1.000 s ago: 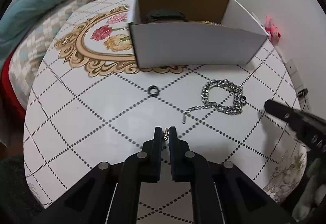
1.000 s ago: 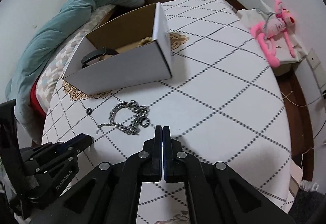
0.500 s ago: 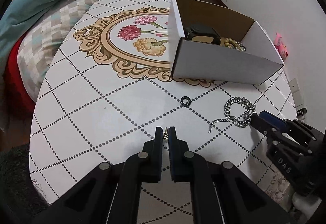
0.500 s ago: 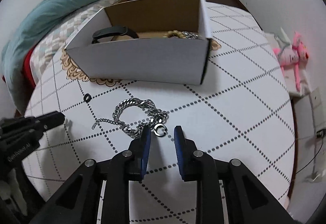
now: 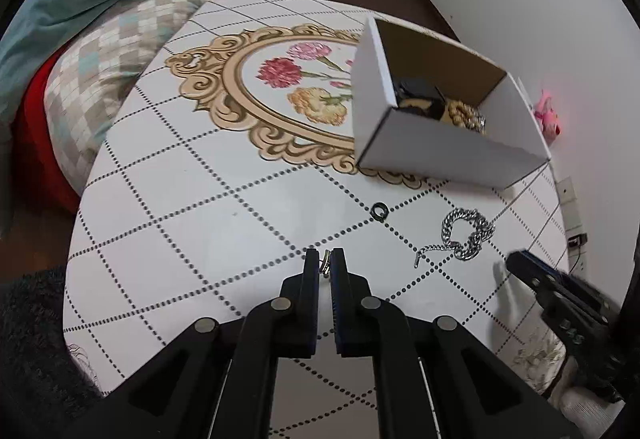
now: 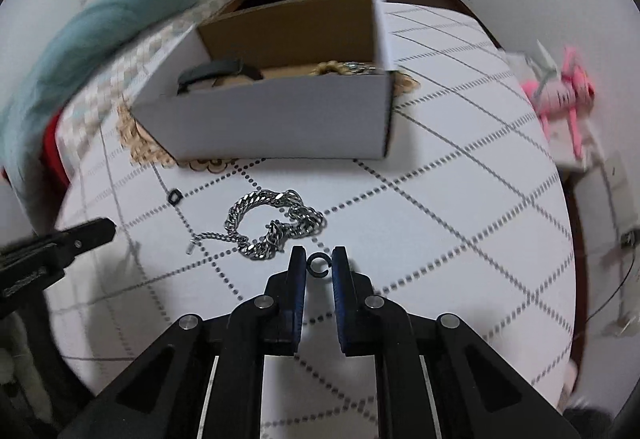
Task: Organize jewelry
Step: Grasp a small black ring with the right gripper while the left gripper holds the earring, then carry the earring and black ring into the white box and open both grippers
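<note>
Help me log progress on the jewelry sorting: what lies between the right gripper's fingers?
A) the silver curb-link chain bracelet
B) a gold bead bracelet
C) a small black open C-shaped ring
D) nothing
C: the small black open C-shaped ring sits between the right gripper fingers, beside the silver curb-link chain bracelet.
</note>
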{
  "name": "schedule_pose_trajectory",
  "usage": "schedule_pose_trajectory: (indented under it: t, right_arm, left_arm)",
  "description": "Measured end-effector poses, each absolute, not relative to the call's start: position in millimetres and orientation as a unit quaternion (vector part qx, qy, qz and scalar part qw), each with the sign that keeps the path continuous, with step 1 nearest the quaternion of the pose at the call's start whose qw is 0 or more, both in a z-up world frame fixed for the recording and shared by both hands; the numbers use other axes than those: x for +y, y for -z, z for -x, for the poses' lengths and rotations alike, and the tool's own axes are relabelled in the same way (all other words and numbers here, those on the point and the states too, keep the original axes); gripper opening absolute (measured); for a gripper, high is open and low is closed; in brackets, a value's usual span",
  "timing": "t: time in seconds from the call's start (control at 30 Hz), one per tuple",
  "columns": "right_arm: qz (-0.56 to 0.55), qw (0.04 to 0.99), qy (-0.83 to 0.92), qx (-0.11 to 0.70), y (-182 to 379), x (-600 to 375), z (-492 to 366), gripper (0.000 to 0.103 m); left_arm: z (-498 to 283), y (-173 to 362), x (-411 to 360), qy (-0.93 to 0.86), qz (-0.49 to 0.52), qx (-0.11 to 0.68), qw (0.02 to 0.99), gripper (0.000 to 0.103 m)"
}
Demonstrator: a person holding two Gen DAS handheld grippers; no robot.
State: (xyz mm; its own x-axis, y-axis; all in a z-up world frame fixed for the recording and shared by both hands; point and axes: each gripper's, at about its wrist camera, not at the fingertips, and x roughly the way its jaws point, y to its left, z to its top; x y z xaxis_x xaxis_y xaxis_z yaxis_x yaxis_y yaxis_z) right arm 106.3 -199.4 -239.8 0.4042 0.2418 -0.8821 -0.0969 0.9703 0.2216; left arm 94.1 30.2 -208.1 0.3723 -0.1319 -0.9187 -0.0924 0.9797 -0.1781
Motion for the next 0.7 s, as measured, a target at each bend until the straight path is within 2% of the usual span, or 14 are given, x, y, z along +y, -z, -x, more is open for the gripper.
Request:
schedule_pose_trajectory:
  t: [0.17, 0.3, 0.53, 0.7]
  right_arm:
    - [-0.152, 0.83, -0.113, 0.525, 219.4, -217.3, -89.5, 0.013]
    - [-0.169, 0.839, -0.126, 0.502, 189.8, -218.9, -90.0, 0.013]
    - [-0.148, 0.866, -0.147, 0.455, 129.2, -211.7, -140.3, 0.013]
    - [-0.12, 0.86, -0.15, 0.473, 126.5, -201.2, -203.3, 0.013]
  left_arm:
    - [-90.4, 193.6, 43.8, 0.014, 0.127, 0.556, 0.821, 0.003]
    - [-96.8, 171.2, 40.2, 0.031, 0.137, 0.55, 0.823, 0.003]
    - [-158.3, 123.3, 7.1, 0.086, 0.121, 0.519, 0.842, 0.003]
    - [-219.1, 119.9, -9.9, 0.107, 0.106, 0.529, 0.835, 0.003]
